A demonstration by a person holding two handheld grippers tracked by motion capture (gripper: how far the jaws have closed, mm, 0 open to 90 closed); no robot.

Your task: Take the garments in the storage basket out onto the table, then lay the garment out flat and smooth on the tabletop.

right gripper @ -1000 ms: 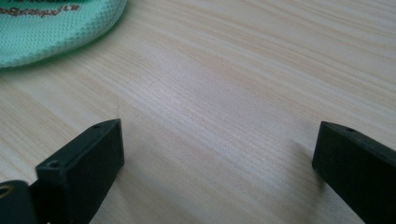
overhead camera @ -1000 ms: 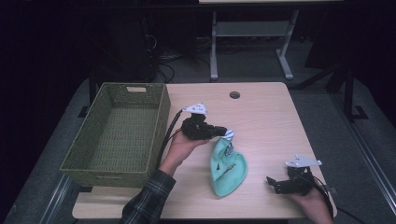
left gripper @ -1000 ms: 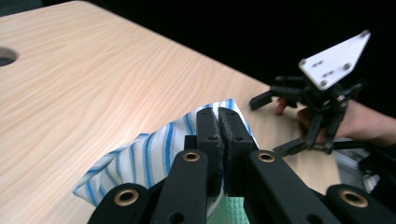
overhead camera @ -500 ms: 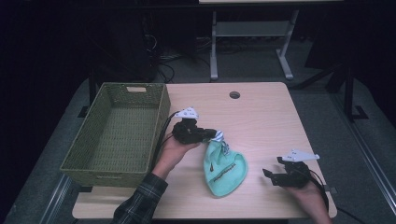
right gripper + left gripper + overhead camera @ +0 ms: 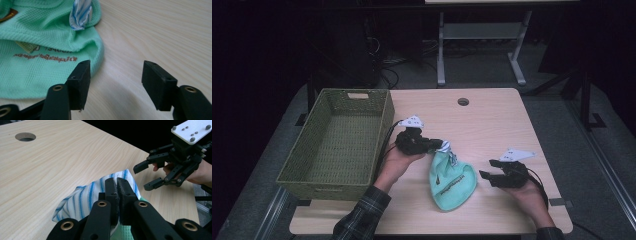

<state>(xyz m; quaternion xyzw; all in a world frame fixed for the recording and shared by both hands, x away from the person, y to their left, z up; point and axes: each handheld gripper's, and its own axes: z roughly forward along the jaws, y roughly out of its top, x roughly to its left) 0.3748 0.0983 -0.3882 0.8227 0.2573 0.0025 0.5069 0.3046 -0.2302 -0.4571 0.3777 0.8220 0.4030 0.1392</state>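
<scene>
The left gripper (image 5: pixel 438 145) is clenched on the blue-striped collar (image 5: pixel 100 188) at the far end of the mint green garment (image 5: pixel 452 182), which lies on the table (image 5: pixel 492 120) near its middle, just right of the woven basket (image 5: pixel 337 142). The right gripper (image 5: pixel 488 170) sits just right of the garment's near edge; its jaws have just been closing, yet they stand parted with bare wood between them, and only the left one sits against the cloth's edge.

The likely trouble is a missed pinch: if the right jaws finish closing where they are, they catch nothing, and the garment then hangs from the collar alone and could drag or bunch when lifted. The grip on the collar looks thin too, so a quick pull could slip it free.

There is open wood far of the garment, up to the round hole (image 5: pixel 463 101). The basket's right wall stands close to the left hand (image 5: pixel 398 162), and the table's near and right edges lie close to the right hand (image 5: pixel 529 192).
</scene>
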